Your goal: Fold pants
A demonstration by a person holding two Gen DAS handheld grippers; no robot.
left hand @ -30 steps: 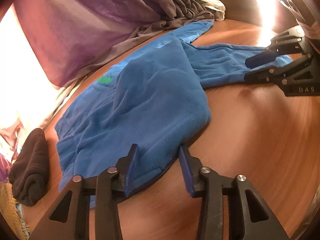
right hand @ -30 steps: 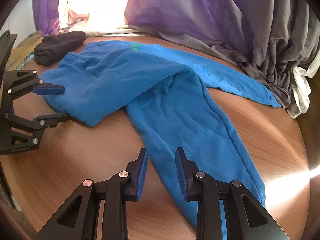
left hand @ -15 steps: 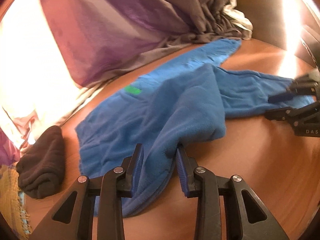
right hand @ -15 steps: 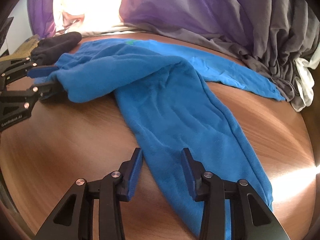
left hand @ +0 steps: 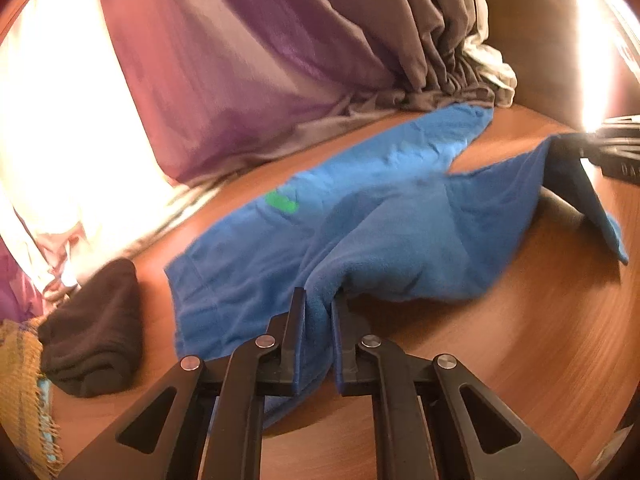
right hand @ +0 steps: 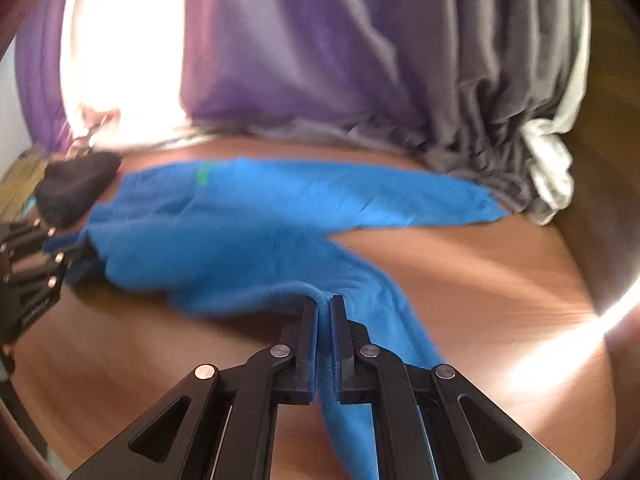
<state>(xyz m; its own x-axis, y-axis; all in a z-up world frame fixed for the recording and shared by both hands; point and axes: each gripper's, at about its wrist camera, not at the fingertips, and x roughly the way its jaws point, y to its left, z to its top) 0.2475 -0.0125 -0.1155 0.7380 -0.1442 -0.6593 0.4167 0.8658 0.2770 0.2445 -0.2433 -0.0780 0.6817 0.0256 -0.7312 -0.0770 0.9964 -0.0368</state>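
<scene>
Blue fleece pants (left hand: 384, 224) with a small green tag (left hand: 282, 202) lie on the wooden table (left hand: 520, 360). One leg lies flat toward the back; the other is lifted off the wood. My left gripper (left hand: 319, 308) is shut on a fold of the pants near the waist end. My right gripper (right hand: 324, 306) is shut on the edge of the near leg, whose end hangs down between its fingers. In the right wrist view the pants (right hand: 256, 236) stretch across to the left gripper (right hand: 60, 256). The right gripper (left hand: 576, 148) shows at the right edge of the left wrist view.
Purple and grey curtains (left hand: 280, 60) bunch onto the table's back edge, with white cloth (right hand: 548, 168) at the right. A dark rolled garment (left hand: 96, 328) lies left of the pants, beside a yellow woven cloth (left hand: 20, 380).
Both grippers have closed on the pants, left near the waist, right on the near leg. They have lifted the cloth, and the near leg has swung up toward the far leg.
</scene>
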